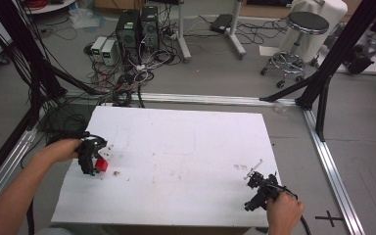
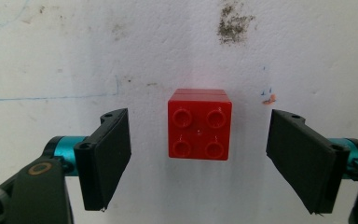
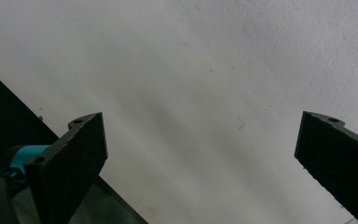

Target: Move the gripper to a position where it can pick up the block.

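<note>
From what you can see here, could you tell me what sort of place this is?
Most likely a robotics lab or data-recording workspace: a white table inside an aluminium frame, two computer towers amid tangled floor cables, and a rolling stool behind.

The white rectangular table (image 1: 176, 161) stands in the middle, with one small red four-stud plastic brick (image 1: 101, 165) lying on it near its left edge. The left gripper (image 1: 89, 157) sits just beside that brick — its jaws either side of it, not touching. The right gripper (image 1: 260, 188) lies well apart, at the table's near right corner. Beyond the far edge, on the floor: two black computer towers (image 1: 138, 27) far left — a round black-seated stool (image 1: 298, 34) far right.
</note>
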